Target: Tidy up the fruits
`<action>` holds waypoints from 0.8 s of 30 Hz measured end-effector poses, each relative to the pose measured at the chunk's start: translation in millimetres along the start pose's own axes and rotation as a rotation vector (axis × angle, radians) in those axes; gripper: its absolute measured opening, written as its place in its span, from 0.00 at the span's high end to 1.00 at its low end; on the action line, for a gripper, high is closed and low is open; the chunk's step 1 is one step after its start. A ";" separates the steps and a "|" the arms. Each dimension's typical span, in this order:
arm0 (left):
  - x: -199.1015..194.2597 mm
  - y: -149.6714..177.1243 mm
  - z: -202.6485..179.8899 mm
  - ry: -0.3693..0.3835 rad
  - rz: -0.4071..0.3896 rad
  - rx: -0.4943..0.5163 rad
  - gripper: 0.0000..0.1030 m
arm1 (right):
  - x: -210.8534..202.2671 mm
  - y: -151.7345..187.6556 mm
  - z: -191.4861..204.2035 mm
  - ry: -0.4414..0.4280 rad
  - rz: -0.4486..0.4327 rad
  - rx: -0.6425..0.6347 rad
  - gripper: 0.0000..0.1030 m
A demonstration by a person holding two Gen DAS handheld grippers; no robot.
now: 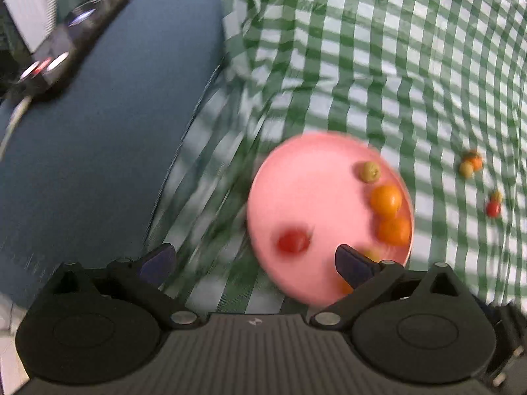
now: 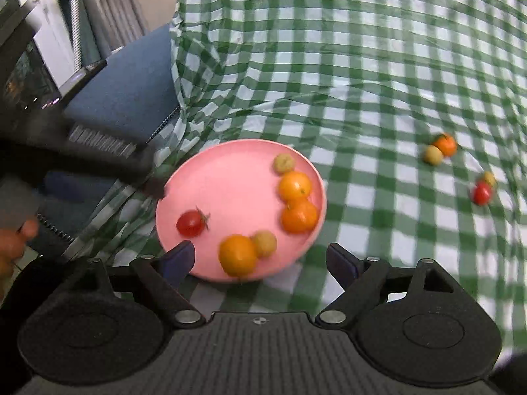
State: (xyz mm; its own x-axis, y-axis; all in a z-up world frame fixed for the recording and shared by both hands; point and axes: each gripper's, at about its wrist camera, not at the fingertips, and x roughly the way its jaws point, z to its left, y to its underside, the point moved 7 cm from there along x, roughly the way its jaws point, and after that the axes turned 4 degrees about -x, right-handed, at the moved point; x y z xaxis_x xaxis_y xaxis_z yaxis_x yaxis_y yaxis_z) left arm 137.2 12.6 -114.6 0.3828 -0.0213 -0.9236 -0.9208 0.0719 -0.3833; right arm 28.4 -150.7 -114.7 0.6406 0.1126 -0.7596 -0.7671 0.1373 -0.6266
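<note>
A pink plate (image 2: 230, 191) sat on the bench's green-checked cloth (image 2: 362, 65), near the cloth's bunched left edge. On the plate lay a red tomato (image 2: 190, 223) at the left, two oranges (image 2: 294, 186) touching each other along the right rim with a small yellow-green fruit (image 2: 284, 163) just beyond them, and a third orange (image 2: 237, 255) at the near rim touching another yellow-green fruit (image 2: 264, 243).

Well to the right, loose on the cloth, an orange fruit (image 2: 445, 144) touched a pale one (image 2: 432, 154), and nearer lay a small red fruit (image 2: 482, 193) beside a yellowish one (image 2: 489, 178).

The right gripper (image 2: 260, 260) hung over the plate's near rim, its fingers spread wide and holding nothing. The left gripper (image 1: 253, 258) hovered at the plate's left side, fingers (image 1: 352, 263) likewise released and empty; its view was blurred. In the right view it showed as a dark smear reaching the plate's left rim.

A blue surface (image 1: 115, 115) lay left of the cloth, with a dark device (image 1: 69, 42) on it.
</note>
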 end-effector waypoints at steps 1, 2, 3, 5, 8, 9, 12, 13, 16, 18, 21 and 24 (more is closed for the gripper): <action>-6.2 9.0 3.0 -0.014 0.005 -0.005 0.00 | -7.4 3.1 -0.7 0.007 -0.002 0.012 0.13; -11.8 21.5 7.4 -0.024 0.010 -0.011 0.00 | -16.0 5.6 -2.4 0.015 -0.010 0.023 0.13; -15.5 30.2 8.2 -0.029 0.018 -0.016 0.00 | -22.0 6.8 -2.9 0.027 -0.022 0.031 0.13; -26.1 48.6 11.6 -0.023 0.023 -0.021 0.00 | -36.1 5.7 -7.4 0.056 -0.055 0.038 0.12; -39.9 69.7 15.6 -0.037 0.002 -0.021 0.00 | -57.6 6.3 -6.1 0.086 -0.106 0.028 0.09; -43.7 74.7 16.5 -0.038 -0.005 -0.024 0.00 | -62.6 6.8 -4.6 0.094 -0.118 0.025 0.09; -56.4 83.4 13.9 -0.028 -0.035 -0.023 0.00 | -81.0 9.7 -1.4 0.107 -0.152 0.015 0.07; -61.3 85.2 13.5 -0.030 -0.051 -0.020 0.00 | -86.5 8.9 0.1 0.112 -0.165 0.012 0.07; -74.7 89.9 12.7 -0.031 -0.096 -0.019 0.00 | -105.6 9.5 4.3 0.120 -0.216 0.001 0.04; -81.8 93.5 11.6 -0.027 -0.110 -0.018 0.00 | -115.2 9.6 7.9 0.124 -0.245 -0.006 0.03; -92.1 100.2 9.0 -0.024 -0.128 -0.009 0.00 | -128.6 10.2 12.9 0.123 -0.275 -0.011 0.02; -102.5 106.8 6.8 -0.027 -0.155 0.010 0.00 | -140.8 11.0 17.0 0.122 -0.302 -0.022 0.01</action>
State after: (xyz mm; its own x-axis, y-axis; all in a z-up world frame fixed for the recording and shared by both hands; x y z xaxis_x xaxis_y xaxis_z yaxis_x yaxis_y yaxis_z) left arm 0.2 29.2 -60.8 0.5225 -0.0066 -0.8526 -0.8497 0.0795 -0.5213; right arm -69.6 -148.3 -11.7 0.8318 -0.0486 -0.5529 -0.5441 0.1256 -0.8296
